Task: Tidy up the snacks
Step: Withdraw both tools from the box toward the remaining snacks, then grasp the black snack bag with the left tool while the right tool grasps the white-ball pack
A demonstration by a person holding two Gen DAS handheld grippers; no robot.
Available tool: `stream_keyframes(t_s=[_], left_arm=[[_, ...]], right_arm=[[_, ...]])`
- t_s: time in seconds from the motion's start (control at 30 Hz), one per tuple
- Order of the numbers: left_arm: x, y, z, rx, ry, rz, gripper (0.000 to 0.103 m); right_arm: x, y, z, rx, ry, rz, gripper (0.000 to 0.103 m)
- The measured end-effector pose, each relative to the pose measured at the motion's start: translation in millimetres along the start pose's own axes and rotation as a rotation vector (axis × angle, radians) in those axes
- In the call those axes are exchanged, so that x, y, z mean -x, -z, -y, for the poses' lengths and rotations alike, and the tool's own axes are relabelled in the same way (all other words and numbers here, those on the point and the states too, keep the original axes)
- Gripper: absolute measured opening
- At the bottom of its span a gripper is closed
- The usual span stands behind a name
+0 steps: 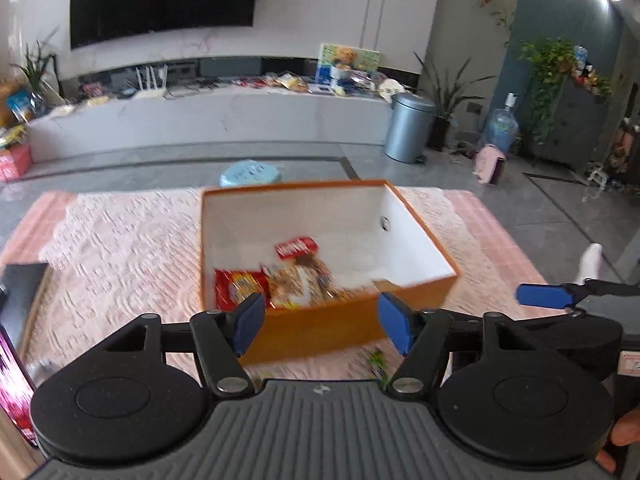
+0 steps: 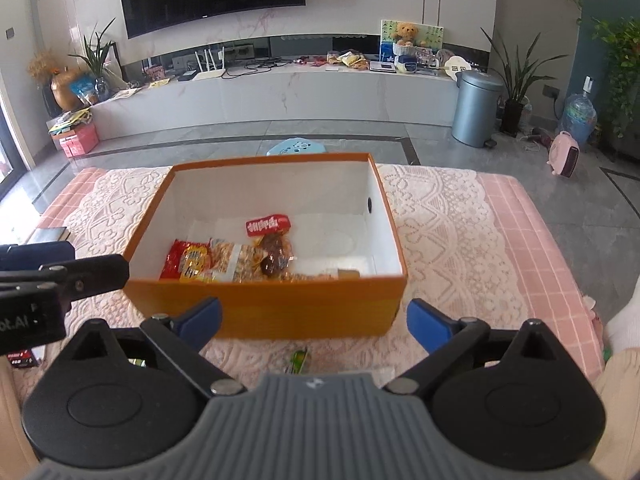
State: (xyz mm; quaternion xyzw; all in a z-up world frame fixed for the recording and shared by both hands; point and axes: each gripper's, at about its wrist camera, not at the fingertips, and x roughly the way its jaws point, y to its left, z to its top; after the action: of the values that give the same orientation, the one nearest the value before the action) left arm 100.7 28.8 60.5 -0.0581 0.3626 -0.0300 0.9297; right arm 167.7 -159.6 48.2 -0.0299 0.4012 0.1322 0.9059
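An orange box [image 1: 320, 328] [image 2: 280, 304] with a white inside stands on the pink lace-covered table. In it lie a red snack packet [image 1: 236, 286] [image 2: 188, 260], a clear packet of yellow snacks [image 1: 288, 284] [image 2: 236, 262] and a red-topped packet of brown snacks [image 1: 298, 248] [image 2: 270, 240]. A small green packet [image 1: 378, 364] [image 2: 298, 360] lies on the cloth in front of the box. My left gripper [image 1: 322, 322] is open and empty, just before the box's near wall. My right gripper [image 2: 316, 320] is open and empty, at the same wall.
A dark book or tablet [image 1: 20, 292] lies at the table's left edge. A light blue stool [image 2: 296, 147] stands beyond the table. A grey bin [image 2: 476, 108], a water jug [image 2: 578, 118], plants and a cluttered TV bench [image 2: 280, 88] line the far wall.
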Motion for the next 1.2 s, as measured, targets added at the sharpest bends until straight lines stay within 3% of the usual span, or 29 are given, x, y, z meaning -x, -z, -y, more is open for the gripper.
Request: stream_keyframes(t_s=[0.3,0.67,0.83,1.0,1.2], left_arm=[[0,38,-13,0.066,0.023,-0.077,0.081],[-2,84,-11,0.019,0.050,-0.115,0.081],[-7,99,-19,0.032,0.096,-0.111,0.081],[-20,105,-33,0.080,0.067,-0.138,0.081],[-34,110,-28,0.065,0.062,-0.187,0.081]], right_arm=[[17,51,0,0.018,0.036,0.007,0.099],[14,110,1,0.070,0.031,-0.001,0.099],[7,128,8,0.060,0.022,0.030,0.099],[-2,141,9,0.078,0.007,0.080,0.095],[-16,148,1,0.148,-0.003,0.059,0.094]])
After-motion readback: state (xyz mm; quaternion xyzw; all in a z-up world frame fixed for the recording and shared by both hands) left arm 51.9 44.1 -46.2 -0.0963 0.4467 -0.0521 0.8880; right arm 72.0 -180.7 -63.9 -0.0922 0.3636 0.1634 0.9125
